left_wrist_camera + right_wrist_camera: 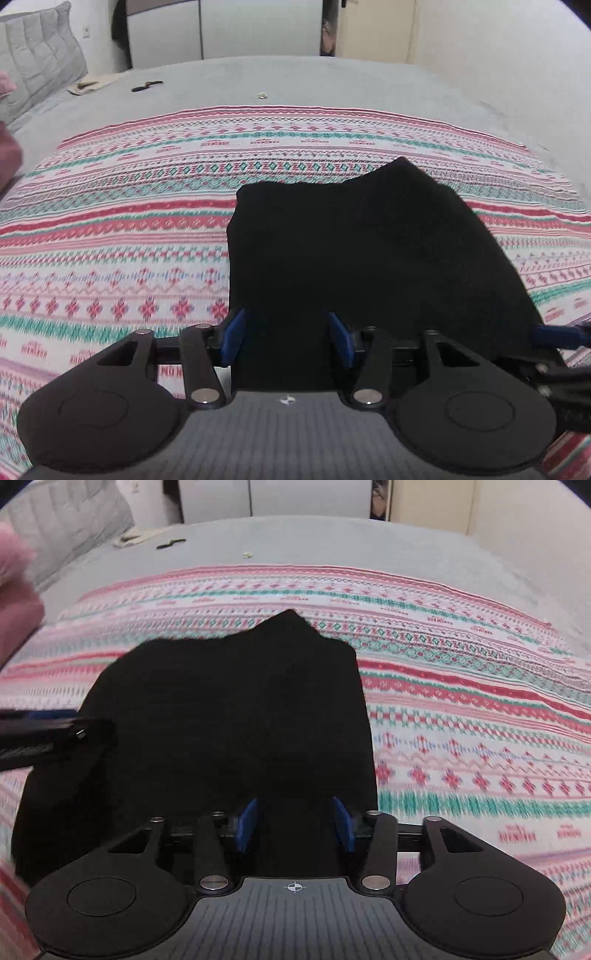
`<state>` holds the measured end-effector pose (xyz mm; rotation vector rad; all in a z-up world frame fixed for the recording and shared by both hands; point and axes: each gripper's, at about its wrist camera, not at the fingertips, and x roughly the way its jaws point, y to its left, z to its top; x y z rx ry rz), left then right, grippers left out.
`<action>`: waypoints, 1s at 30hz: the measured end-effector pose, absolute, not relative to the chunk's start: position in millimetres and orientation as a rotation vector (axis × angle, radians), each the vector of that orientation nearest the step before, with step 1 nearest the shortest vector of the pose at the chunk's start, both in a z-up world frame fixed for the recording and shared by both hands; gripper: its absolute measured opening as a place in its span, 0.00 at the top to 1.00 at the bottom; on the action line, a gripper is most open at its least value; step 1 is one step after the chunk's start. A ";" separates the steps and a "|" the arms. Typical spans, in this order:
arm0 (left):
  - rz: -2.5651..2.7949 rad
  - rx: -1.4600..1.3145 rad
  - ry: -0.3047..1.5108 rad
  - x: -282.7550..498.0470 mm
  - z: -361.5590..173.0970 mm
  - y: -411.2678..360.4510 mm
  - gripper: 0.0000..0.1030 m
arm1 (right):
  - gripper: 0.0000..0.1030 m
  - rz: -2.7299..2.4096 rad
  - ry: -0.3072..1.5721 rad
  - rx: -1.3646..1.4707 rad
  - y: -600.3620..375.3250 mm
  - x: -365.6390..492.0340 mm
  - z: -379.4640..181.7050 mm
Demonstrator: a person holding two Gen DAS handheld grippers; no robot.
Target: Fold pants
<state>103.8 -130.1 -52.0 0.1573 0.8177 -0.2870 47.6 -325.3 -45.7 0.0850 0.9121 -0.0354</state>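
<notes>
The black pants [354,251] lie folded into a compact dark block on the patterned blanket [129,229]. My left gripper [286,332] is open, its blue pads either side of the near left edge of the pants. My right gripper [293,821] is open over the near right edge of the pants [229,720]. The right gripper shows at the right edge of the left wrist view [561,336]. The left gripper shows at the left edge of the right wrist view [44,723]. Whether any pad touches the cloth I cannot tell.
The blanket covers a grey bed [295,77]. A small dark object [147,86], a beige cloth [86,86] and a tiny pale scrap [262,95] lie at the far side. A grey padded headboard [40,55] and pink fabric [14,602] are at the left.
</notes>
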 end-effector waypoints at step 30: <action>-0.229 0.120 0.663 -69.3 25.0 -100.7 0.00 | 0.27 -0.047 0.681 0.149 -312.5 -93.6 30.1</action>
